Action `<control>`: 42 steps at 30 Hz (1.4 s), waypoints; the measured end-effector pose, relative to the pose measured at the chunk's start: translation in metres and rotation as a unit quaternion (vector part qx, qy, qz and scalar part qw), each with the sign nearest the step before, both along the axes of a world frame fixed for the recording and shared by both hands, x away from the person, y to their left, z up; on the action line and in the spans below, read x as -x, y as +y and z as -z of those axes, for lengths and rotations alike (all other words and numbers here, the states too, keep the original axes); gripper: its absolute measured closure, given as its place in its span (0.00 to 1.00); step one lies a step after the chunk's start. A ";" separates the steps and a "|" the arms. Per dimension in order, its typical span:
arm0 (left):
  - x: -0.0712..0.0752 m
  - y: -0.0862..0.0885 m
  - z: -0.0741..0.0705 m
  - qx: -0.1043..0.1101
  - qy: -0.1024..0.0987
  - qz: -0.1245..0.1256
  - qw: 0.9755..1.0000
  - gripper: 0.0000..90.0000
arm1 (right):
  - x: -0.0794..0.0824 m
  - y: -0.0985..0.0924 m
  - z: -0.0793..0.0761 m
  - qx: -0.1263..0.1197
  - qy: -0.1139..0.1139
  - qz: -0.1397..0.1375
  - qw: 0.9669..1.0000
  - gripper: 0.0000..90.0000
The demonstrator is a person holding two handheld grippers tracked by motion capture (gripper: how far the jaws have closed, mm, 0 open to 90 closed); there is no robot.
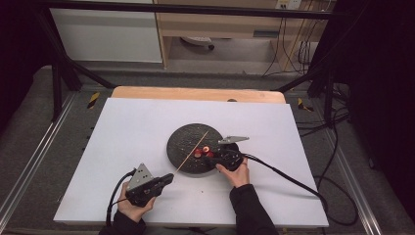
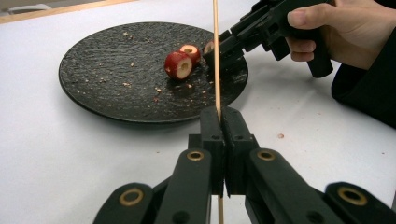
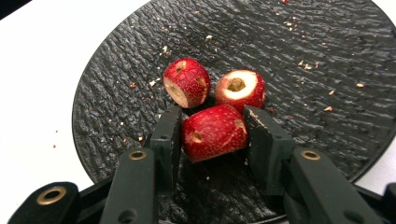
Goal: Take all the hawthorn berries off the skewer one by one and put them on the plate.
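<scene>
A black round plate [image 1: 182, 139] [image 3: 303, 60] carries three cored red fruits. My right gripper [image 1: 209, 157] [image 3: 212, 120] rests low on the plate's near right side, shut on one red fruit [image 3: 214, 133], both pads against its sides. The two other fruits [image 3: 187, 81] [image 3: 240, 88] lie just beyond it, touching each other. My left gripper [image 1: 169, 178] [image 2: 219, 114] sits left of the plate's near edge, shut on a thin wooden skewer [image 1: 193, 149] [image 2: 215, 56]. The skewer slants up over the plate, passing close to the right gripper's jaws.
Crumbs of fruit dot the plate [image 2: 107, 70] and the white table [image 1: 137, 127] beside it. Black cables trail from both grippers toward the table's near edge. A wooden board [image 1: 195, 93] borders the table's far edge.
</scene>
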State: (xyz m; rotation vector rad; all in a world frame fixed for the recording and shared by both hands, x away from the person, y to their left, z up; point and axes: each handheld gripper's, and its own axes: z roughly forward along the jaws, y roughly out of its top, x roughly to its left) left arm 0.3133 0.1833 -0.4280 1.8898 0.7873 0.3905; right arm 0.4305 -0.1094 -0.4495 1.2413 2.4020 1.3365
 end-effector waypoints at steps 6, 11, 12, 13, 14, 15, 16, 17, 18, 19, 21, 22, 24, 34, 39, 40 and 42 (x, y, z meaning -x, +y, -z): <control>0.000 0.000 0.000 0.000 0.000 0.000 1.000 0.98 | 0.002 -0.003 -0.008 -0.001 -0.011 -0.002 1.000 0.59; -0.001 0.001 0.000 -0.002 0.001 -0.001 1.000 0.98 | 0.008 -0.010 -0.021 -0.011 -0.022 -0.004 1.000 0.50; -0.001 0.001 0.000 -0.002 0.001 -0.002 1.000 0.98 | 0.010 -0.013 -0.023 -0.012 -0.024 -0.003 1.000 0.47; -0.001 0.001 0.000 -0.002 0.001 -0.002 1.000 0.98 | 0.012 -0.016 -0.025 -0.011 -0.028 -0.004 1.000 0.43; -0.001 0.001 0.000 -0.002 0.002 -0.002 1.000 0.98 | 0.014 -0.019 -0.027 -0.011 -0.032 -0.004 0.999 0.40; -0.001 0.001 0.000 -0.002 0.003 -0.002 1.000 0.98 | 0.016 -0.022 -0.028 -0.008 -0.035 -0.003 0.999 0.36; -0.001 0.001 0.000 -0.002 0.003 -0.003 1.000 0.98 | 0.019 -0.025 -0.029 -0.008 -0.037 -0.002 0.999 0.33; -0.001 0.001 0.000 -0.002 0.004 -0.003 1.000 0.98 | 0.021 -0.029 -0.030 -0.007 -0.041 -0.001 0.999 0.30; -0.001 0.001 0.000 -0.001 0.004 -0.004 1.000 0.98 | 0.023 -0.033 -0.030 -0.007 -0.042 0.000 0.999 0.27; -0.002 0.001 0.000 -0.002 0.005 -0.005 1.000 0.98 | 0.025 -0.037 -0.030 -0.006 -0.044 0.002 0.999 0.24; -0.002 0.001 0.000 -0.002 0.008 -0.007 1.000 0.98 | 0.028 -0.046 -0.029 -0.004 -0.050 0.002 0.999 0.19; -0.003 0.001 0.000 -0.003 0.009 -0.007 1.000 0.98 | 0.030 -0.050 -0.028 -0.001 -0.053 0.001 0.999 0.16; -0.003 0.001 -0.001 -0.004 0.010 -0.008 1.000 0.98 | 0.032 -0.057 -0.026 0.005 -0.056 0.004 0.998 0.13; -0.010 0.002 -0.009 -0.003 0.026 -0.014 1.000 0.98 | 0.044 -0.090 -0.015 0.025 -0.054 0.008 0.998 0.02; -0.016 0.004 -0.015 -0.006 0.033 -0.018 0.999 0.98 | 0.049 -0.107 -0.010 0.029 -0.049 0.016 0.998 0.01; -0.018 0.004 -0.016 -0.007 0.033 -0.020 0.999 0.98 | 0.051 -0.110 -0.009 0.028 -0.050 0.016 0.998 0.01; -0.020 0.004 -0.019 -0.010 0.033 -0.021 0.999 0.98 | 0.053 -0.115 -0.006 0.026 -0.045 0.020 0.998 0.01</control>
